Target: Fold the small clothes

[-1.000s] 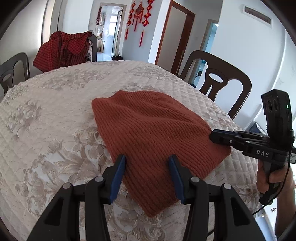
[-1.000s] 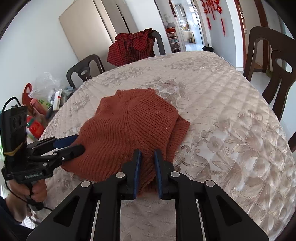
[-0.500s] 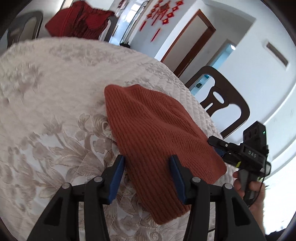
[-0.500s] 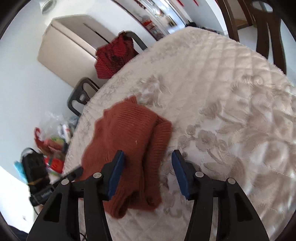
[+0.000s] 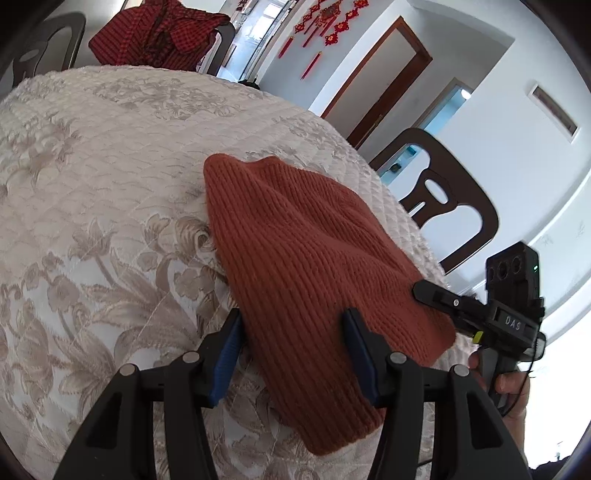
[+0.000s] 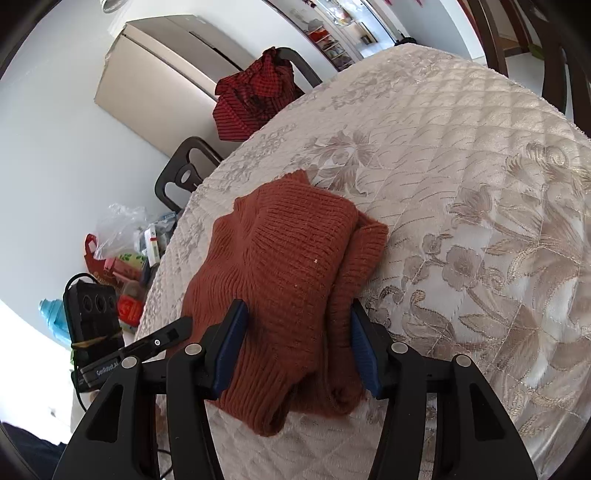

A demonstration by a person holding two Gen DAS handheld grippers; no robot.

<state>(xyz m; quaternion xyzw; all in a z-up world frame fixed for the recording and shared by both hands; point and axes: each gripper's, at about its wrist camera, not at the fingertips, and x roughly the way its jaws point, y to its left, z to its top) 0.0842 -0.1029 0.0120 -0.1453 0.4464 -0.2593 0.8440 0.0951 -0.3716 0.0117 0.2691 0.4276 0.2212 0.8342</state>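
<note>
Sweater (image 5: 310, 266): rust-coloured ribbed knit, matt, coarse. Bench cover (image 5: 92, 177): quilted cream cloth, woven floral pattern, slight sheen. Left tongs (image 5: 291, 354): matt black plastic, blue pads, bright metal pins. Chair (image 5: 443, 206): dark glossy wood.

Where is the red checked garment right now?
The red checked garment hangs over a chair back at the table's far side, top left in the left wrist view, well beyond the rust knit sweater.

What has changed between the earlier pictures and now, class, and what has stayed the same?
The right tongs, shut on the rust-red knitted garment's near edge a second ago, have just opened and let it go; it lies between their jaws. The left tongs have just widened slightly and rolled. The garment stays folded on the cream floral quilted tablecloth.
</note>
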